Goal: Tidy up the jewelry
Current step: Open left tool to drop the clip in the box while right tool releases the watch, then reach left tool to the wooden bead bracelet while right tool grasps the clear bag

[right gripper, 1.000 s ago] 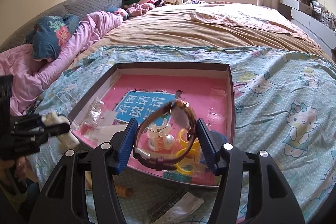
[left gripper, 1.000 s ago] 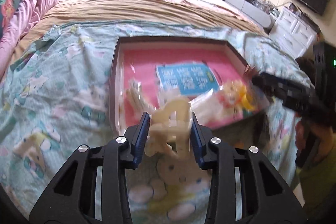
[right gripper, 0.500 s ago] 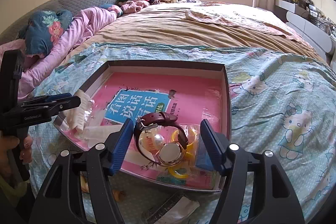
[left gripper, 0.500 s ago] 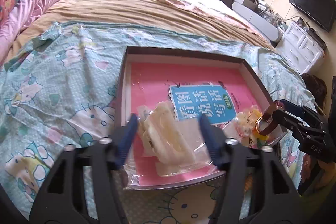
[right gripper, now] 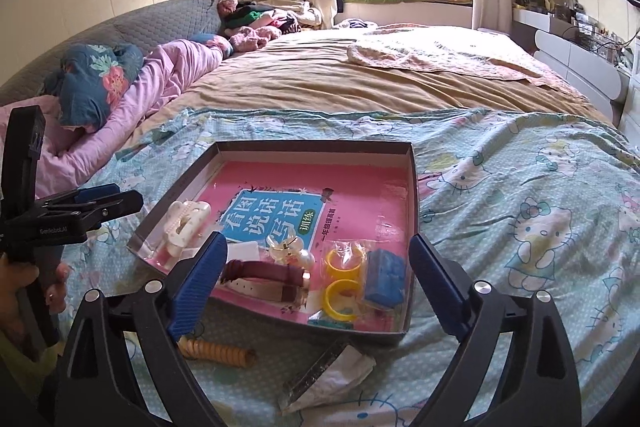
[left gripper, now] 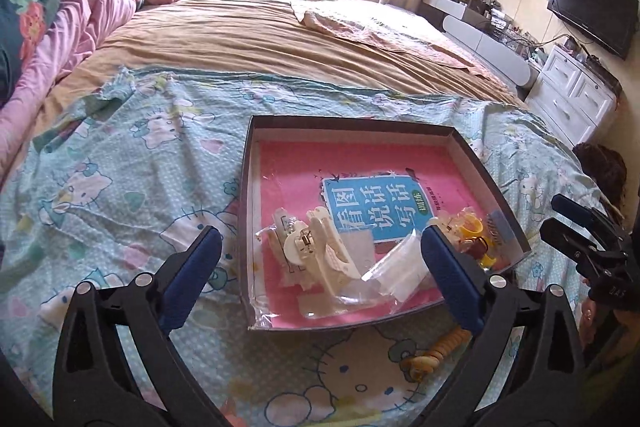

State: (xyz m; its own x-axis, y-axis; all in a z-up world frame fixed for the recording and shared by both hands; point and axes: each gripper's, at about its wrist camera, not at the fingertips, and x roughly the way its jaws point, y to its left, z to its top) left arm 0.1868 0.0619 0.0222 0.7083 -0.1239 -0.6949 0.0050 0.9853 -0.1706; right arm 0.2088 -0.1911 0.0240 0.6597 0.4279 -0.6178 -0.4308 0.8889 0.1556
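- The left gripper (left gripper: 320, 259) hangs over the near left part of the shallow box (left gripper: 352, 125); its 2 blue fingers (left gripper: 192, 267) stand wide apart, having just been opening, and nothing is pressed between them.
- Below that gap, inside the box, lies a cream hair claw clip (left gripper: 320, 251) on the pink lining, near the left wall, with clear plastic bags (left gripper: 400, 263) just beside it on the right.
- The right gripper (right gripper: 316, 283) hangs over the near edge of the same box (right gripper: 312, 147); its 2 fingers (right gripper: 200, 279) are also spread wide, having just been opening, and they hold nothing.
- A watch with a dark red strap (right gripper: 264, 273) lies on the box floor close to the near wall, seen just beside the left finger of that gripper, clear of both pads.
- To the right of the watch lie 2 yellow rings (right gripper: 344, 279) in clear wrap and a small blue block (right gripper: 386, 275); a pale pearl piece (right gripper: 292, 251) sits just behind the watch.
- A blue booklet (right gripper: 276, 215) with white characters lies flat in the middle of the box.
- The box rests on a light blue cartoon-cat bedsheet (right gripper: 520, 211) spread over the bed.
- Outside the box, on the sheet near its front edge, lie an orange coiled hair tie (right gripper: 216, 349) and a wrapped flat packet (right gripper: 328, 379).
- In the right wrist view a person's hand (right gripper: 20, 291) grips the handle of the left gripper at the left edge.
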